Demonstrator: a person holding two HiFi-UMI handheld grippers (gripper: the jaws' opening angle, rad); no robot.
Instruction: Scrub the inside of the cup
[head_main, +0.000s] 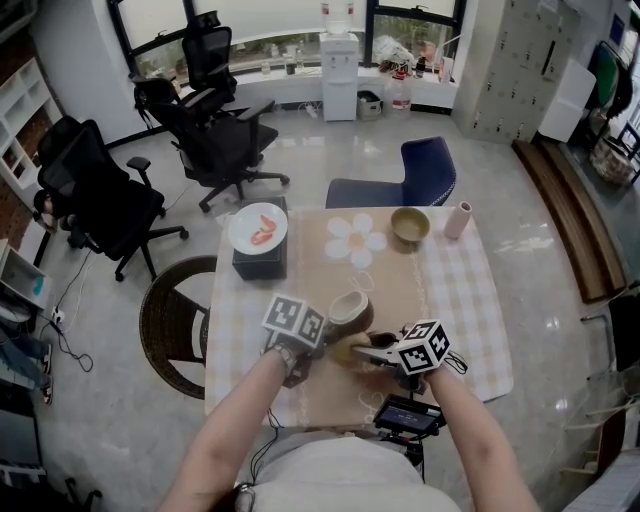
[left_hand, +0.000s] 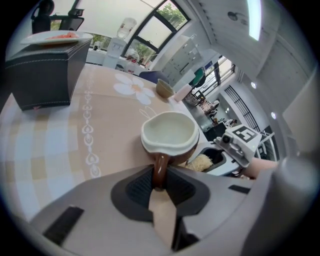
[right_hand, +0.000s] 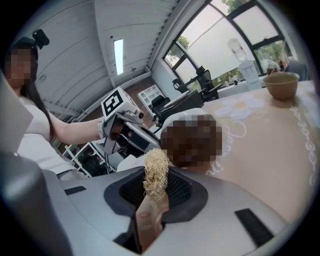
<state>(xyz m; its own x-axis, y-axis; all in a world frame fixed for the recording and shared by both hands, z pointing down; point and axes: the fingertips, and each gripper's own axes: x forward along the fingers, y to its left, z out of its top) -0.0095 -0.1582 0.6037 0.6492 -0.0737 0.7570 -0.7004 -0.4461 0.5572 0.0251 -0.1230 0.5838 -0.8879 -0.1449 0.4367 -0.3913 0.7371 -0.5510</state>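
A brown cup (head_main: 349, 307) with a white inside (left_hand: 169, 131) stands upright near the table's front edge. My left gripper (left_hand: 160, 180) is shut on its brown handle (left_hand: 160, 169); in the head view this gripper (head_main: 322, 333) sits just left of the cup. My right gripper (right_hand: 155, 186) is shut on a pale fibrous scrubber (right_hand: 155, 172). In the head view it (head_main: 364, 351) reaches in from the right, with the scrubber (head_main: 343, 350) low beside the cup's near side, outside the rim. The left gripper view shows the scrubber (left_hand: 202, 162) to the right of the cup.
A checked cloth covers the table (head_main: 460, 300). At the back stand a black box (head_main: 258, 262) topped by a white plate (head_main: 257, 227) with red food, a beige bowl (head_main: 410, 225) and a pink vase (head_main: 457, 220). A blue chair (head_main: 425, 172) is behind, a wicker chair (head_main: 172, 322) at left.
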